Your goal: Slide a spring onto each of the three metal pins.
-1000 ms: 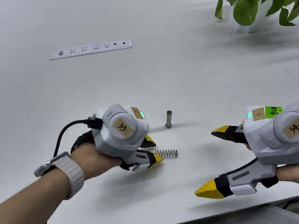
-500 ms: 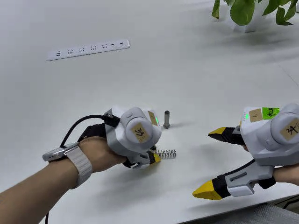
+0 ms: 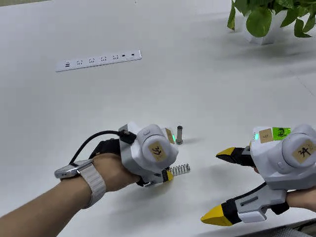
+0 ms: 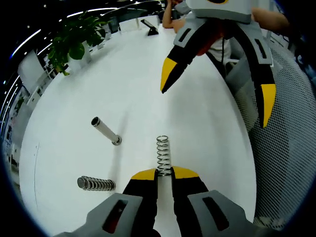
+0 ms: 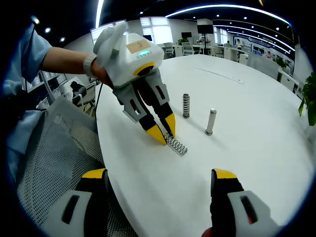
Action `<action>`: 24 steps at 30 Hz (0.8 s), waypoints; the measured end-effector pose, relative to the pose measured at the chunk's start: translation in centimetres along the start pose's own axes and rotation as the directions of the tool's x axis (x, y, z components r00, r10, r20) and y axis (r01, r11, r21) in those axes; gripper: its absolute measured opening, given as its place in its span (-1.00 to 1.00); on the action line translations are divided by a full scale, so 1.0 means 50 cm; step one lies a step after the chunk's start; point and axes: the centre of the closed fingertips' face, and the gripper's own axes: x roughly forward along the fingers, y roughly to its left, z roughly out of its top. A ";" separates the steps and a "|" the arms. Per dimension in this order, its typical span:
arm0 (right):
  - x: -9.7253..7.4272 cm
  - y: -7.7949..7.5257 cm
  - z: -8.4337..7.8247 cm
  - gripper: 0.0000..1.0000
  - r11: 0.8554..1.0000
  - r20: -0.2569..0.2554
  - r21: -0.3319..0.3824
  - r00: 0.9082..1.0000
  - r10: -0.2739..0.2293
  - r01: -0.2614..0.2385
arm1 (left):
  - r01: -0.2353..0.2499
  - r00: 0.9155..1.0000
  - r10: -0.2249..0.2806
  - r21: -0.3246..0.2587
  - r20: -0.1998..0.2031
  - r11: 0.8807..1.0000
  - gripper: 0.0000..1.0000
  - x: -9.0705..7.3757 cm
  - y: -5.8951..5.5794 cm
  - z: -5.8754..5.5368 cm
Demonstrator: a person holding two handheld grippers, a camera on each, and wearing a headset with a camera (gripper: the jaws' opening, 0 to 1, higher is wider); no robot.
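My left gripper (image 4: 164, 173) pinched the spring (image 4: 162, 154) by its near end, axis running straight out from the jaws. The bare pin (image 4: 105, 130) stood upper left of it in the left gripper view. My right gripper (image 5: 159, 174) gaped empty.

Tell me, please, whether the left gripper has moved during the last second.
Yes. The left gripper has swung its body right, closer to the upright bare pin, while its tips stay shut on the spring.

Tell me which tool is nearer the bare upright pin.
Left. The left tool, gripping a spring, sits just short of the bare pin; the right tool hangs open farther off to the side.
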 end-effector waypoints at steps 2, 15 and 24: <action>0.000 0.002 0.005 0.72 1.000 0.006 0.004 1.000 0.002 -0.002 | -0.019 0.999 0.020 -0.022 0.029 1.000 -0.79 -0.003 0.001 -0.003; 0.002 0.006 0.061 0.62 0.999 0.068 -0.004 0.997 0.037 -0.037 | -0.006 0.983 0.016 -0.053 0.185 0.999 -0.79 -0.061 -0.048 0.010; 0.003 0.042 0.097 0.15 0.990 0.084 -0.050 0.987 0.139 -0.136 | 0.008 0.972 -0.008 0.002 0.234 1.000 -0.79 -0.108 -0.077 0.007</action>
